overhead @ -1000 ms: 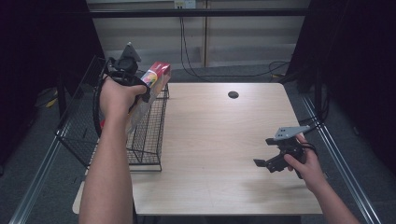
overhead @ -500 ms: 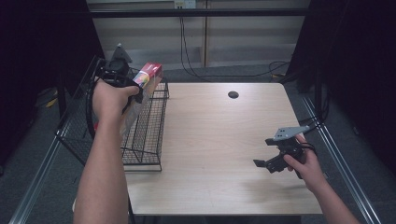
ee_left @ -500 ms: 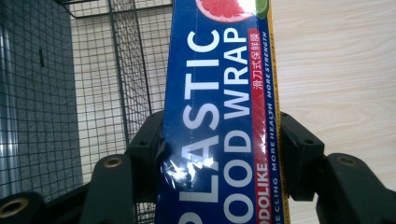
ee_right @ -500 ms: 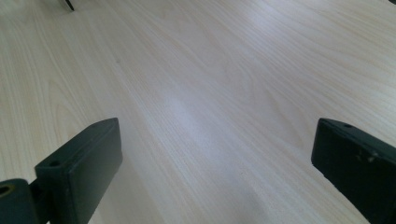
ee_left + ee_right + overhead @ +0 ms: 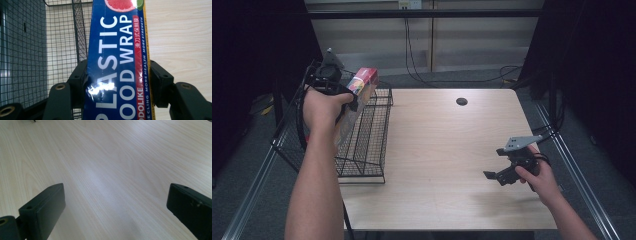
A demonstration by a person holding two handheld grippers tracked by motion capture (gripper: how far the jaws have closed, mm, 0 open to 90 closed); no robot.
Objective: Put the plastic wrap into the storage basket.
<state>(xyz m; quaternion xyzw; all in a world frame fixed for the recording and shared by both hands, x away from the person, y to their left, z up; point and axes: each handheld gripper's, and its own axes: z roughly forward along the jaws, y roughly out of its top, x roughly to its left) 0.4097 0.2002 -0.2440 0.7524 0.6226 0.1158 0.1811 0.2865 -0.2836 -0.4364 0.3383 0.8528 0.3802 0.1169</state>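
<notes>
Closest to the camera, the right gripper [image 5: 498, 176] sits low over the wooden table [image 5: 442, 150] near its right edge, jaws spread wide with just bare wood between them. Further back on the left, the left gripper [image 5: 117, 82] is clamped on a blue plastic food wrap box [image 5: 117, 62], both jaws pressed against its long sides. The box is held up over the black wire basket [image 5: 369, 145] at the table's left edge, tilted, red end [image 5: 364, 80] pointing away.
</notes>
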